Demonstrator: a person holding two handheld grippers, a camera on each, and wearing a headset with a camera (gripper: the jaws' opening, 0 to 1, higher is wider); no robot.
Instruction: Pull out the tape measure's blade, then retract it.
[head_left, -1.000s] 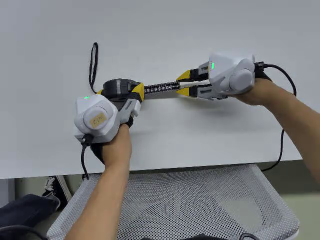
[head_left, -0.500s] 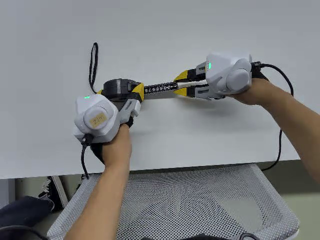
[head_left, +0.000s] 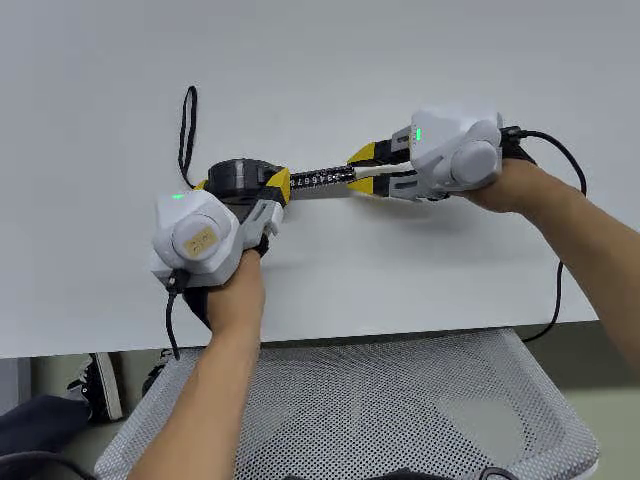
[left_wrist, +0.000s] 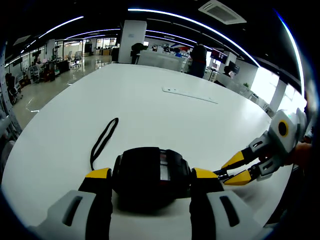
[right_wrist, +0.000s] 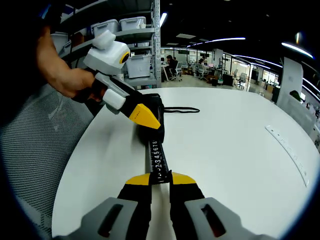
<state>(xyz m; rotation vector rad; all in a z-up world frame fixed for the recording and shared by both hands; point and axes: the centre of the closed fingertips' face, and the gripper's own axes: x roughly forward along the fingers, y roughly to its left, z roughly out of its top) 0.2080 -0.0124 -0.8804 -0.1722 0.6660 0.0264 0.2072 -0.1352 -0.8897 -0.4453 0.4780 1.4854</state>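
Observation:
A black tape measure case (head_left: 238, 178) rests on the white table, and my left gripper (head_left: 240, 191) is shut on it, yellow-tipped fingers (left_wrist: 98, 175) at either side of the case (left_wrist: 151, 172). A short black blade (head_left: 322, 177) with white numbers runs from the case to my right gripper (head_left: 362, 170), which is shut on the blade's end. In the right gripper view the blade (right_wrist: 155, 156) leads from my right gripper (right_wrist: 159, 179) to the case (right_wrist: 151, 112). The right gripper (left_wrist: 237, 167) enters the left gripper view from the right.
A black wrist strap (head_left: 186, 130) trails from the case toward the far side of the white table (head_left: 400, 60). A long pale ruler (right_wrist: 290, 152) lies farther off on the table. A mesh chair seat (head_left: 380, 410) sits below the table's near edge.
My right gripper has moved left toward the case, so the exposed blade is shorter. The left gripper and case have stayed where they were.

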